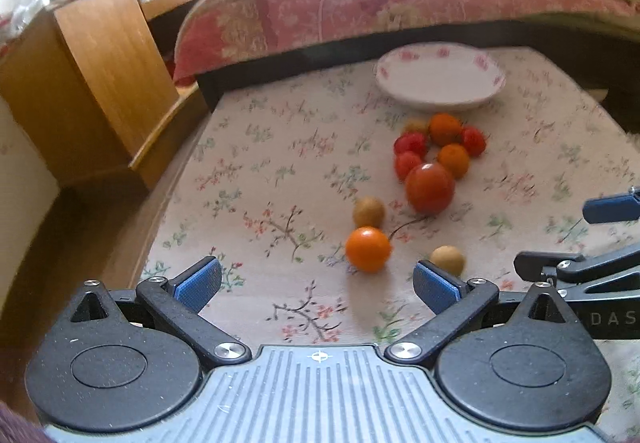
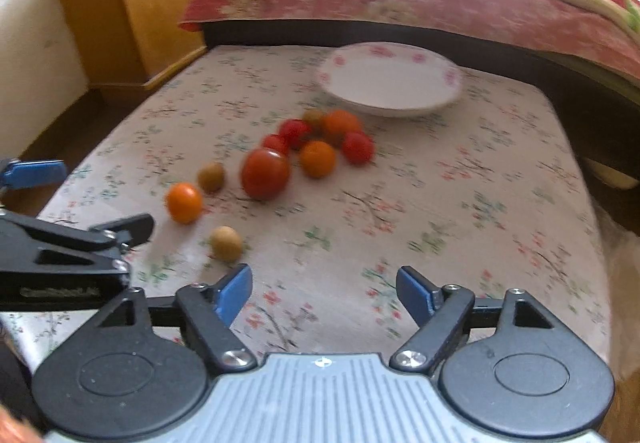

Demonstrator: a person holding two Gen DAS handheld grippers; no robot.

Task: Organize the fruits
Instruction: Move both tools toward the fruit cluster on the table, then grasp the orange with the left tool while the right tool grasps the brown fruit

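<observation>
Several fruits lie loose on a floral tablecloth [image 1: 280, 171]: a big red tomato [image 1: 430, 187], an orange fruit [image 1: 368, 249], two tan round fruits [image 1: 368, 211] [image 1: 448, 260], and a cluster of small red [image 1: 410, 144] and orange [image 1: 445, 129] ones. A white floral plate [image 1: 440, 77] stands empty behind them. My left gripper [image 1: 316, 283] is open and empty, just short of the nearest orange fruit. My right gripper [image 2: 324, 291] is open and empty, right of a tan fruit [image 2: 226, 243]. The tomato [image 2: 265, 173] and plate [image 2: 392, 81] also show in the right wrist view.
A wooden nightstand [image 1: 100, 83] stands left of the table. A bed with a red floral cover [image 1: 360, 3] runs along the far edge. The right gripper [image 1: 580, 271] shows at the left view's right edge. The table's left edge drops to a wooden floor [image 1: 80, 263].
</observation>
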